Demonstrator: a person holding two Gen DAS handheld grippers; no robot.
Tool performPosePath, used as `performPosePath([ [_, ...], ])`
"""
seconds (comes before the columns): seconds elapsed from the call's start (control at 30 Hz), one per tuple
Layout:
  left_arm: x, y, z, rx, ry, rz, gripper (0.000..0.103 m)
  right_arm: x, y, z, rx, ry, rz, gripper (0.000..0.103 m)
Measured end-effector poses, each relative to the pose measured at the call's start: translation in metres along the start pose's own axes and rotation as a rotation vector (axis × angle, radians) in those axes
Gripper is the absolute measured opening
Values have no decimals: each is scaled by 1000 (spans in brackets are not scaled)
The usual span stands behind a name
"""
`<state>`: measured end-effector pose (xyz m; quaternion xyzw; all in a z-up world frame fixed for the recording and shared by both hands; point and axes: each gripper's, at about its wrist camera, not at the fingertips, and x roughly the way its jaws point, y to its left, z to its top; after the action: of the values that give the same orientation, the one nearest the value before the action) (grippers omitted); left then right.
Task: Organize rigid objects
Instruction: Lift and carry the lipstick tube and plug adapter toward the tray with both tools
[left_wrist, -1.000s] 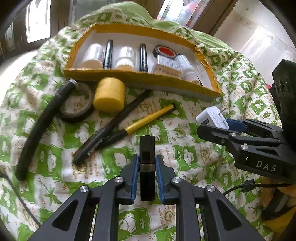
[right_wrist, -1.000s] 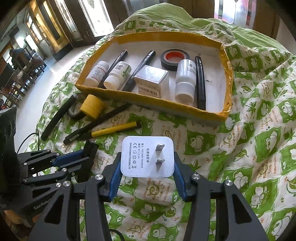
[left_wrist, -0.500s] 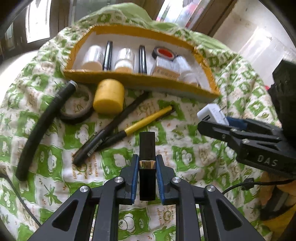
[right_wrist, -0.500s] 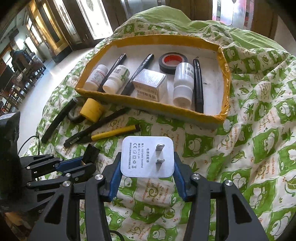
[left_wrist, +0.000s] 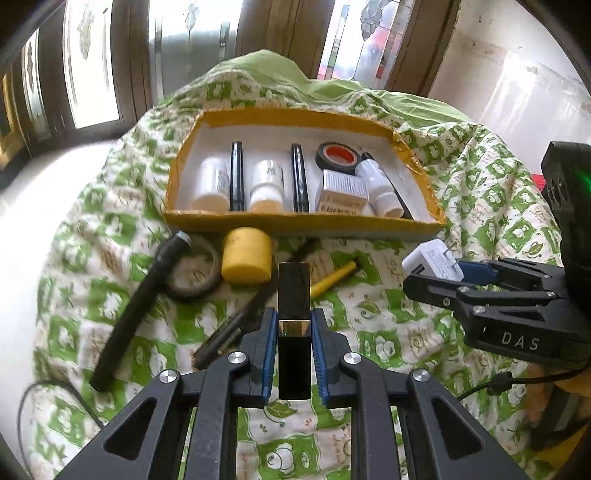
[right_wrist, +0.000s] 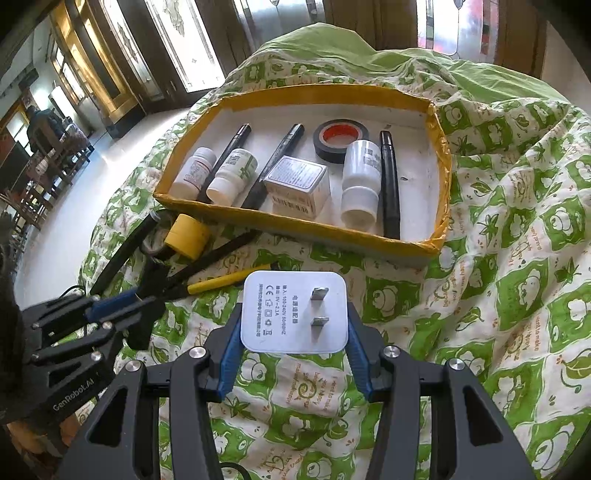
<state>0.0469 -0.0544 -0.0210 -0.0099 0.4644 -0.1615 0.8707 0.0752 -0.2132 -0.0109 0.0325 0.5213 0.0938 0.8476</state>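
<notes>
Now, my working notes for this carry, line by line:

Left claw (left_wrist: 293, 334): I have it clamped narrow on a slim black case with a gold band (left_wrist: 293, 295), which stands up between the blue pads, clear of the bedspread.

Right claw (right_wrist: 293, 334): I hold a white plug adapter (right_wrist: 293, 312) squeezed by its two sides, prong face toward the camera, also off the cloth.

Yellow-edged tray (right_wrist: 303, 229): it sits on the far side of the green frog-print bedspread (right_wrist: 517, 258), already lined with bottles, pens, a small box (right_wrist: 299, 182) and a black tape roll (right_wrist: 341, 140).

Free room in the tray: the open white floor lies at its right end, beyond the rightmost black pen (right_wrist: 389, 184); the left and middle look full to me.

Still loose: a yellow cylinder (left_wrist: 246, 260), a tape ring, a black tube (left_wrist: 140, 314), a long black pen and a yellow-barrelled pen (right_wrist: 225, 282) lie near the tray's near wall, to the left.

How I would do it well: carry one hand in at a time, since the two claws sit close together; lift high enough to clear the near wall; lay the case flat and parallel to the pens; set the adapter down prongs up in the right-hand gap.

Risk, in my judgement: the soft bedding may let the tray tip if I press on its rim.
</notes>
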Motion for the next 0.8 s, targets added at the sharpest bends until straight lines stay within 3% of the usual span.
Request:
performPosePath([
  [0.4,-4,-2,15,32,-27,45,18,-8,-5,4,24,-27,12,49],
  [0.8,2,5,29,20,-34,31,18,-57,-61,29,176,-170,9,49],
])
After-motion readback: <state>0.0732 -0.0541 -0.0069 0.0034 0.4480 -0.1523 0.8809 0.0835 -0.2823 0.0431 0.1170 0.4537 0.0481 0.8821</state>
